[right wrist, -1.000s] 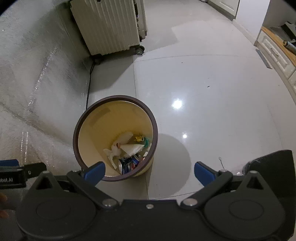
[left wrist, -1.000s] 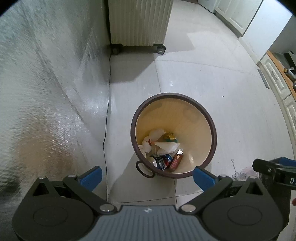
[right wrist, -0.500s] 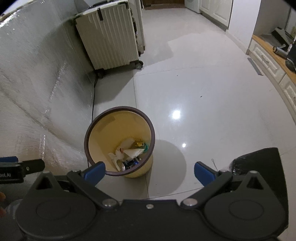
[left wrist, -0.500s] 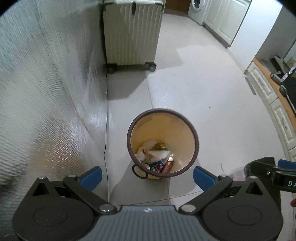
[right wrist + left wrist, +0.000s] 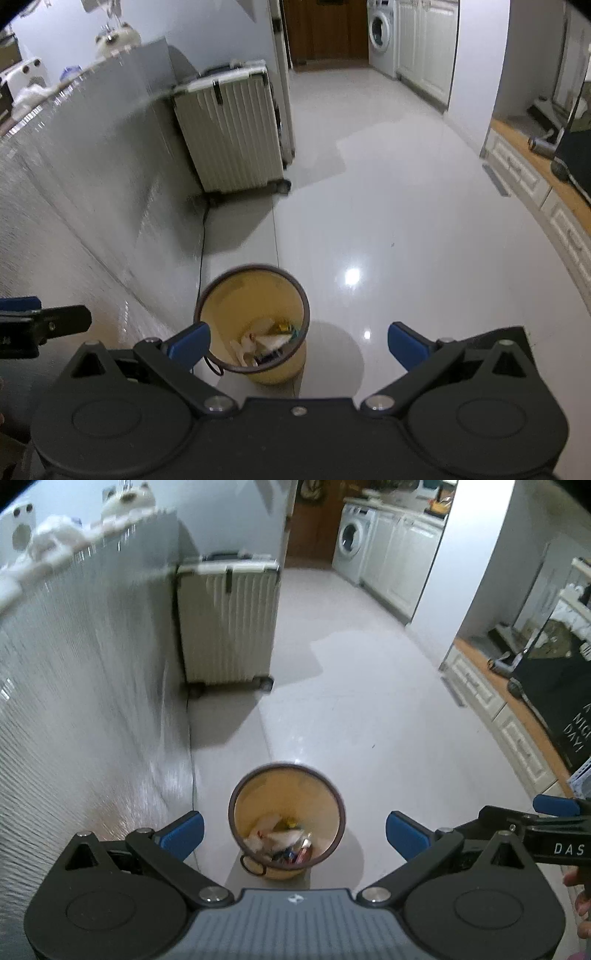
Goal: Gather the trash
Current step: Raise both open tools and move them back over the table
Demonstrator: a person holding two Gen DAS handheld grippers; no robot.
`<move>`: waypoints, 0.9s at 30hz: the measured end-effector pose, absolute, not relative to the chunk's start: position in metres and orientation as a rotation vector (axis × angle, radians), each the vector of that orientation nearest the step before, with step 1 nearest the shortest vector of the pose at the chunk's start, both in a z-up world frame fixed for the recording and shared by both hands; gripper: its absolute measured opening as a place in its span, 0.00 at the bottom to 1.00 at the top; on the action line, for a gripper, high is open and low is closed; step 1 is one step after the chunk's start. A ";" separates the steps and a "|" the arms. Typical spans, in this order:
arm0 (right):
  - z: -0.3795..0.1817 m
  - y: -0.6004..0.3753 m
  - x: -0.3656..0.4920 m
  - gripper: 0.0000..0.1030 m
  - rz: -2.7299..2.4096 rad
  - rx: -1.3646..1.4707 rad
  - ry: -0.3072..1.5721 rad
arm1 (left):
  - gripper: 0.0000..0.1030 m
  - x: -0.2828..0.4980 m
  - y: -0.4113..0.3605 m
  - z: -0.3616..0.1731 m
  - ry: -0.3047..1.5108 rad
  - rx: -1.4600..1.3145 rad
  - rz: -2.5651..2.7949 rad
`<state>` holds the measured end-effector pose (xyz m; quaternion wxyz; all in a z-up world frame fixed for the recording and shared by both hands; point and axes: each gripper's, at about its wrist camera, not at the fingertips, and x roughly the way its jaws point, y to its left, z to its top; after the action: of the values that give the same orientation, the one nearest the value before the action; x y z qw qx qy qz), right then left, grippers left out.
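- The left gripper [image 5: 294, 833] is holding its jaws wide open, and nothing is sitting between them.
- The right gripper [image 5: 298, 342] is also holding its jaws wide open and is carrying nothing.
- The trash bin [image 5: 287, 818] is sitting on the floor [image 5: 369, 716], below and just ahead of the left jaws, right in the gap between the two blue tips.
- In the right wrist view the trash bin [image 5: 253, 319] is lying below the jaws too, but closer to the left tip than the right one.
- The trash [image 5: 280, 840] is lying at the bottom of the bin: white paper, a can and some small wrappers.
- The bin is standing straight up with its round mouth facing the jaws, so it has no long side to line up with.
- I think the left gripper is sitting more squarely over the bin, so it looks like the nearer one.
- No loose trash is showing on the floor near either pair of jaws, so I think the collecting is nearly done.
- Farther ahead of the jaws, a white suitcase [image 5: 227, 622] is standing against the shiny wall [image 5: 74, 686].
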<state>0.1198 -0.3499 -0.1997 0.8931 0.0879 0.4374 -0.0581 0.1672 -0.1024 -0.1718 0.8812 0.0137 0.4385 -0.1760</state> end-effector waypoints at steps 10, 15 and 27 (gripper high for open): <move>-0.107 -0.345 0.077 1.00 -0.104 0.143 0.717 | 1.00 0.119 -0.092 -0.087 0.710 0.019 -0.413; -0.066 -0.333 0.062 1.00 -0.075 0.115 0.616 | 1.00 0.098 -0.075 -0.051 0.609 0.010 -0.394; -0.001 -0.278 0.059 1.00 0.074 0.071 0.419 | 1.00 0.083 -0.002 0.019 0.404 -0.023 -0.261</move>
<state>0.0594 -0.2784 -0.0008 0.9769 0.0353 0.2077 0.0369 0.0830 -0.0023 0.0189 0.9711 -0.0113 0.2002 -0.1294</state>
